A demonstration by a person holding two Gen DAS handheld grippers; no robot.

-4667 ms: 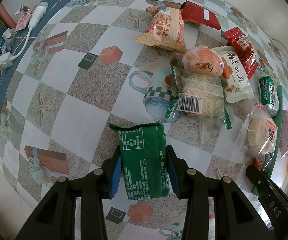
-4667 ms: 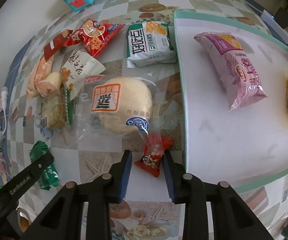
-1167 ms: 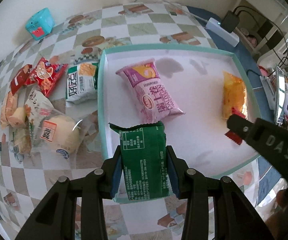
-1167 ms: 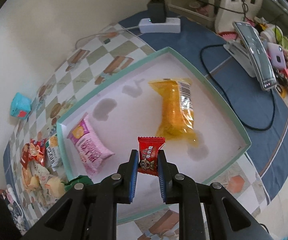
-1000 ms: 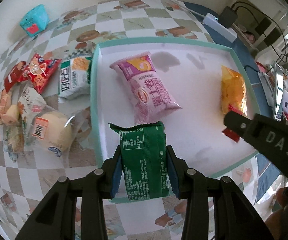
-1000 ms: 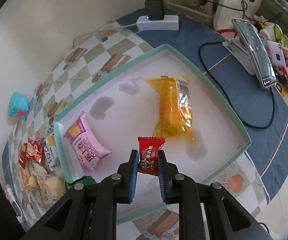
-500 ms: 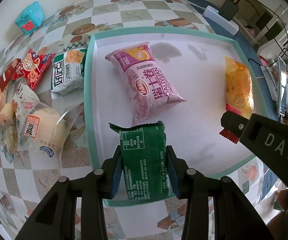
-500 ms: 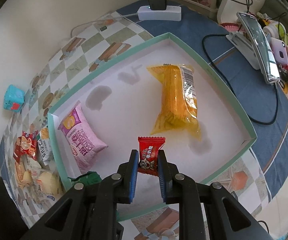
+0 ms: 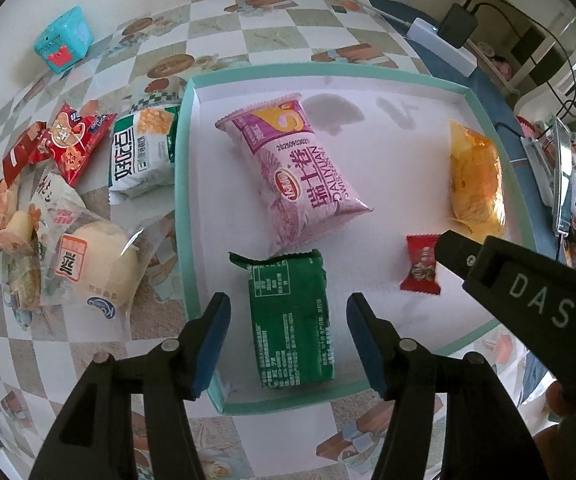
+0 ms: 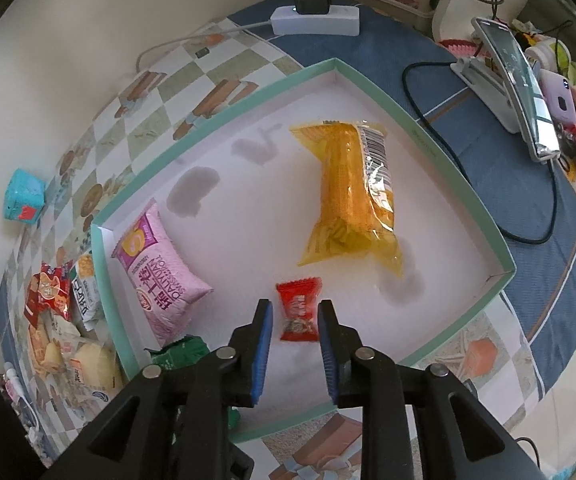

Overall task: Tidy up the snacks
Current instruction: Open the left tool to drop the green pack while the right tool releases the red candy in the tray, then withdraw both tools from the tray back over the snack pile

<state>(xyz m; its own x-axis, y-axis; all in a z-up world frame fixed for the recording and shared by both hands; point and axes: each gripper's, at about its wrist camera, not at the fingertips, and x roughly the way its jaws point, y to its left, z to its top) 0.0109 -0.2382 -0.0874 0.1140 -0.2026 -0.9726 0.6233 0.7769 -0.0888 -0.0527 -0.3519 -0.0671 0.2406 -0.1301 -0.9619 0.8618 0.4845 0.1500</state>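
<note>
Currently listed, tray contents and surroundings. Tray [image 9: 186, 184]: shallow, teal rim, white floor, set on a checked tablecloth [image 9: 288, 16].

Item one: green packet [image 9: 289, 316], lying flat on the tray floor at the near left corner, between the blue pads of the left gripper [image 9: 288, 336]; the jaws are opening and stand clear of the packet on both sides.

Item two: small red candy [image 10: 299, 309], lying on the tray floor near the middle of the near edge, between the pads of the right gripper [image 10: 295, 344]; those jaws are also opening, with a thin gap showing on each side of the wrapper. In the left wrist view the same candy sits right of the green packet, partly behind the right gripper's black finger.

Item three: pink packet [image 9: 299, 172], on the tray's left half, just beyond the green packet, their edges touching or nearly so.

Item four: yellow packet [image 10: 351, 196], toward the tray's right side, far of the candy.

Outside the tray, left: a green-and-white packet [image 9: 144, 152] against the rim, a clear-wrapped bun [image 9: 96, 268], a red packet [image 9: 72, 140] and further wrappers heaped beyond.

Far left: a small teal box [image 9: 64, 38]. Far right: a white power strip [image 10: 315, 20] on blue cloth.
</note>
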